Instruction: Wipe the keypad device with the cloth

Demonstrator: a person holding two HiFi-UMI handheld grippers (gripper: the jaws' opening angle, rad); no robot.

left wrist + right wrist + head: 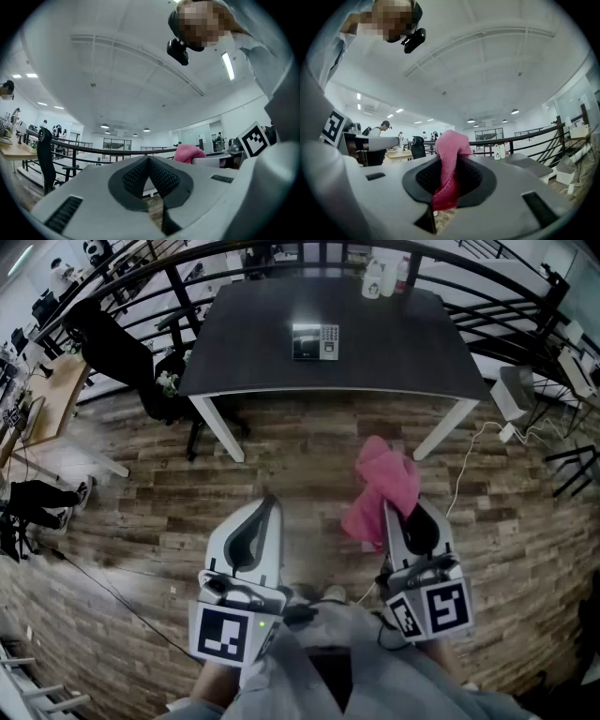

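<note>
The keypad device (315,341), a small grey box with a screen and buttons, lies near the middle of the dark table (253,352), far ahead of both grippers. My right gripper (398,512) is shut on a pink cloth (382,489) that bunches above and hangs below its jaws; in the right gripper view the pink cloth (449,171) is pinched between the dark pads. My left gripper (270,507) is held low at the left, shut with nothing in it; its pads (161,177) meet in the left gripper view, where the cloth (188,152) peeks over at the right.
Two white bottles (380,279) stand at the table's far edge. A black office chair (127,357) sits left of the table. A white box (514,395) and a cable (469,456) lie on the wood floor at the right. Black railings (525,324) curve behind.
</note>
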